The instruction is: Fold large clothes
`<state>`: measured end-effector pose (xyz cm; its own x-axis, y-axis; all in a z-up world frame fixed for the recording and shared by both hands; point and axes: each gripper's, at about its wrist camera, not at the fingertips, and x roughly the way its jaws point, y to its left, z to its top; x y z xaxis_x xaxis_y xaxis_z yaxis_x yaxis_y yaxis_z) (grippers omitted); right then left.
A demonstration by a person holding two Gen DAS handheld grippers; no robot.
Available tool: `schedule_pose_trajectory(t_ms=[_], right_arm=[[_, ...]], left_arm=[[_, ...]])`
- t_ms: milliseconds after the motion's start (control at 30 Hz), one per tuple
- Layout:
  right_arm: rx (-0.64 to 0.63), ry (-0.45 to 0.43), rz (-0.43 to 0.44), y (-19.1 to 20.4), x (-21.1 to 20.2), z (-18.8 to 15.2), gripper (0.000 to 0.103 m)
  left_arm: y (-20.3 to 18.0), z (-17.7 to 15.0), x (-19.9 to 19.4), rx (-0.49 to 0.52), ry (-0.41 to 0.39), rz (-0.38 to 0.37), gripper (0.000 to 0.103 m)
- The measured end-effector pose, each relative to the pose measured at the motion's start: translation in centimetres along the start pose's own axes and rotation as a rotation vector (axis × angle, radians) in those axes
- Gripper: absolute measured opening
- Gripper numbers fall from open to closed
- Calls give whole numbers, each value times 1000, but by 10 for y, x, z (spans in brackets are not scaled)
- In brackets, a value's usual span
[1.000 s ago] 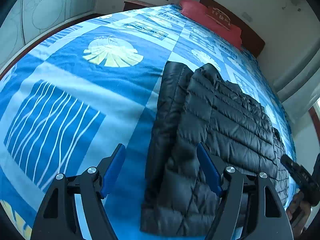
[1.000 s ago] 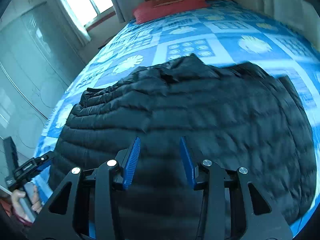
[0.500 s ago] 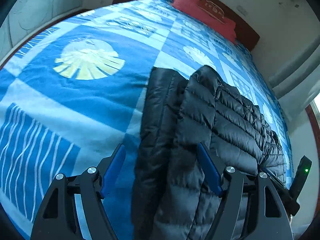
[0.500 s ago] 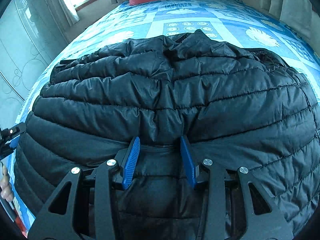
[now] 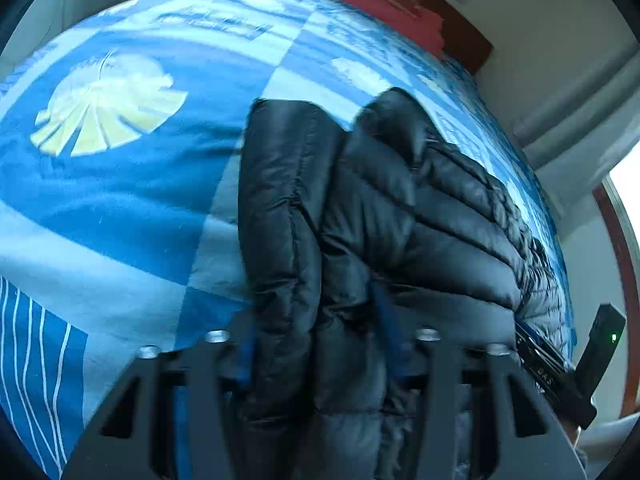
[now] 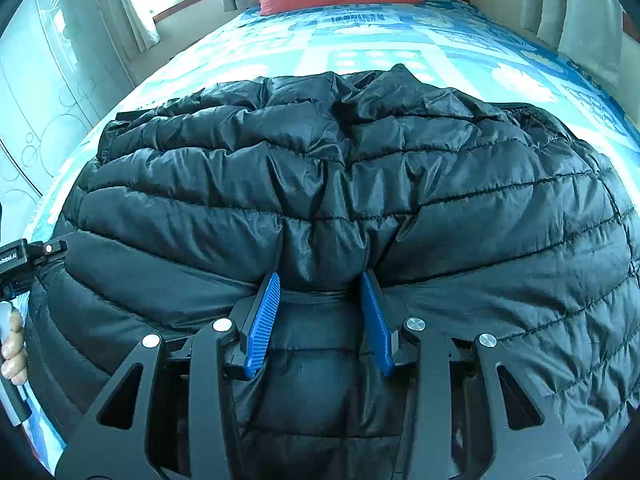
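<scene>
- On the bed (image 6: 460, 36): black puffer jacket (image 6: 320, 184) lies flat, one side already folded inward.
- Left tool (image 5: 316, 344) has just been closing, now clamped on the jacket's folded edge; right tool (image 6: 320, 308) clamped on its hem.
- Remaining, by judgement: further folds.

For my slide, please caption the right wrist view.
Right gripper pinches a fold of the black puffer jacket on the blue bed.

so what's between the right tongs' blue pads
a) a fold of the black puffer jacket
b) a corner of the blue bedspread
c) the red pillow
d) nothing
a) In the right wrist view the right tongs have a bunched ridge of the black puffer jacket pinched between their blue pads.
</scene>
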<state>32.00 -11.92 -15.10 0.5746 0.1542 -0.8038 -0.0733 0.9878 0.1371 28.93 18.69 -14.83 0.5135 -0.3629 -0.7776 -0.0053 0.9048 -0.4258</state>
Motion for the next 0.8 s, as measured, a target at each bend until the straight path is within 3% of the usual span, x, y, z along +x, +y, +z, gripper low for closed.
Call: schedule_pose_trajectory(t_ms=[67, 167, 633, 800], right_arm=[[-4, 1, -5, 2, 0, 0, 41], [-11, -3, -18, 4, 0, -1, 41], [14, -36, 5, 2, -7, -2, 42], [70, -80, 14, -18, -36, 3, 52]], left_arm=[[-8, 1, -4, 21, -10, 15, 28], [-22, 0, -12, 65, -41, 58, 22], [-48, -7, -33, 125, -120, 153, 18], [-76, -8, -56, 175, -161, 177, 17]])
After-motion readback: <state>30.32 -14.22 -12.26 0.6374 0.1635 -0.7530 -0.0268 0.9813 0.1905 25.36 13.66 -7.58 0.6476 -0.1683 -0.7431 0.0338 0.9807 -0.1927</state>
